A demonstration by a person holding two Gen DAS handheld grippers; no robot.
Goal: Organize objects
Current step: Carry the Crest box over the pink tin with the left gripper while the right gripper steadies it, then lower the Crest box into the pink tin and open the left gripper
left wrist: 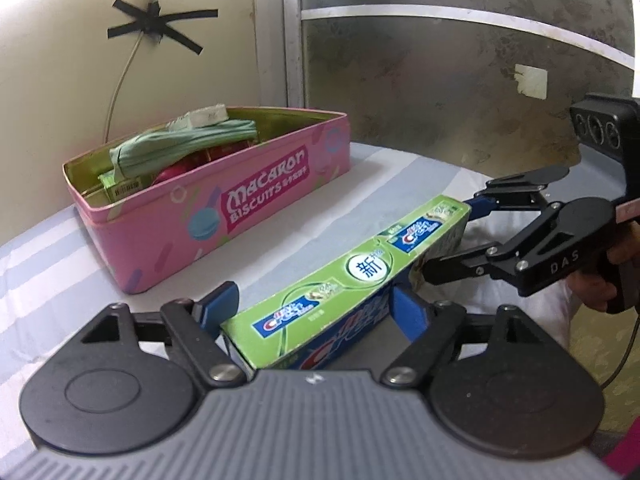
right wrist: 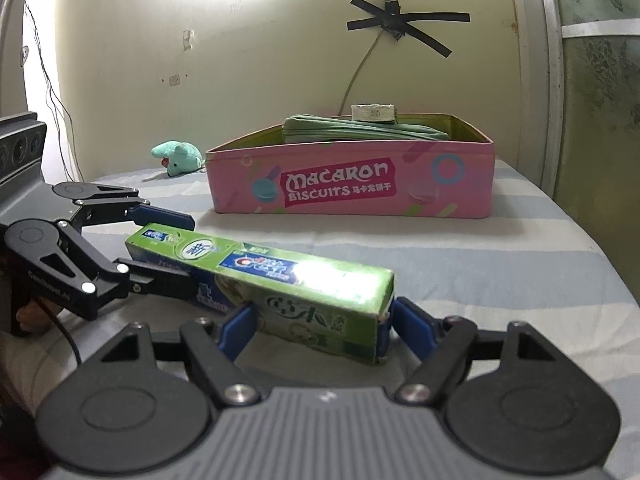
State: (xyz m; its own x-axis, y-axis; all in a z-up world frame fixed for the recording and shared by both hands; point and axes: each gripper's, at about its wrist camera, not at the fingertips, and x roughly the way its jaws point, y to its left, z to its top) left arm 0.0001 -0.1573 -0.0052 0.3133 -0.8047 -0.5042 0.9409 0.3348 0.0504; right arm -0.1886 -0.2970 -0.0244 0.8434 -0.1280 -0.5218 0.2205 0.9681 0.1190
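Observation:
A green Crest toothpaste box (left wrist: 352,276) lies lengthwise over the striped bed sheet, held at both ends. My left gripper (left wrist: 316,308) is shut on its near end. My right gripper (left wrist: 444,240) is shut on its far end. In the right wrist view the toothpaste box (right wrist: 280,280) sits between my right gripper's (right wrist: 320,320) blue pads, and my left gripper (right wrist: 172,248) clamps the other end. The pink Macaron Biscuits tin (left wrist: 224,200) stands open behind the box, holding a green pouch (left wrist: 180,144) and small packets; it also shows in the right wrist view (right wrist: 352,180).
A teal plush toy (right wrist: 178,157) lies on the bed by the wall, left of the tin. A cable taped with black strips (right wrist: 400,24) runs down the wall behind the tin. A frosted glass door (left wrist: 460,60) stands at the right.

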